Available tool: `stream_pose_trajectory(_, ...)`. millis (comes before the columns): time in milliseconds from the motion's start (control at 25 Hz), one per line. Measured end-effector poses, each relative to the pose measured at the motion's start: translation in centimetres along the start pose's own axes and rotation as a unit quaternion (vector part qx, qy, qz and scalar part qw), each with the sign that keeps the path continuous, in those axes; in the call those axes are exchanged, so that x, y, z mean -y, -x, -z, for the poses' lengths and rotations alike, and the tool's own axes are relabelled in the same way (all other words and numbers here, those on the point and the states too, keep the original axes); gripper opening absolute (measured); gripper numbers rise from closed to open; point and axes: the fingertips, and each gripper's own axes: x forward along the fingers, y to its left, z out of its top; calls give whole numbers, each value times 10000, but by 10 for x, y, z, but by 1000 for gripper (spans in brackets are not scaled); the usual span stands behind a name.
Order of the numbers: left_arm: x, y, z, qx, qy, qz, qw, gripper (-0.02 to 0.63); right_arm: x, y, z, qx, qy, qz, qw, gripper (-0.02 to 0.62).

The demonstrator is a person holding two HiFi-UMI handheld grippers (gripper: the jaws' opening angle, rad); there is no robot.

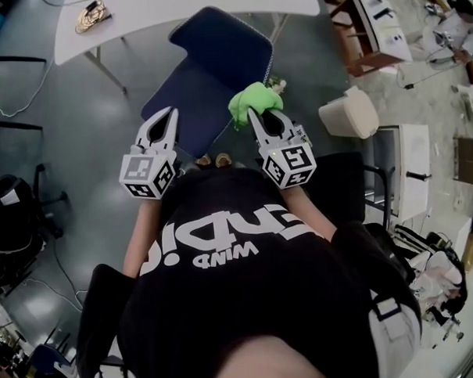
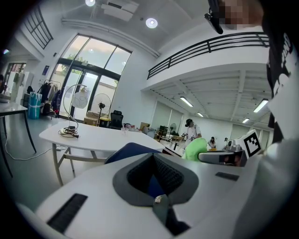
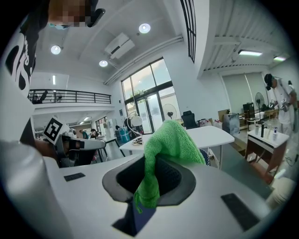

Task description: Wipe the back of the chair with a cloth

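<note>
1. The grey floor (image 1: 78,144) is the biggest thing. It goes all around the person.
2. A person in a black shirt (image 1: 249,293) with white letters stands at the bottom of the head view. The person holds one gripper in each hand.
3. A white table (image 1: 213,1) stands on the far side. A small pile of wires (image 1: 90,14) lies on its left end.
4. The blue chair (image 1: 208,68) stands between the person and the table. It is just in front of both grippers.
5. A white bin (image 1: 349,113) sits on the floor to the right of the chair. It is near the chair but not touching it.
6. The left gripper (image 1: 169,114) is held up over the near left part of the chair. Its jaws are closed together and there is nothing between them. In the left gripper view, a bit of blue chair shows through the hole between the jaws.
7. The right gripper (image 1: 254,113) is beside the left one, on the chair's near right side. Its jaws are pinched tight on the cloth.
8. The green cloth (image 1: 252,103) is fluffy and bunched up. Most of it sticks out past the jaw tips, and a bit hangs down between the jaws. It is at the right edge of the chair. I cannot tell if it touches the chair.
</note>
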Motion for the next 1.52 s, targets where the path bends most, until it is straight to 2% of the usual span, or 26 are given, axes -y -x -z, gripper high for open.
stream_pose_trajectory(520,-8,7,-10,160,46,-101,9998,-2,1,3,-24,242,58,127,9996,54)
stream_pose_trajectory(1520,-20,10,-3,78,348,-267,9990,-2,8,0,-23,178,-61,134,9997,54)
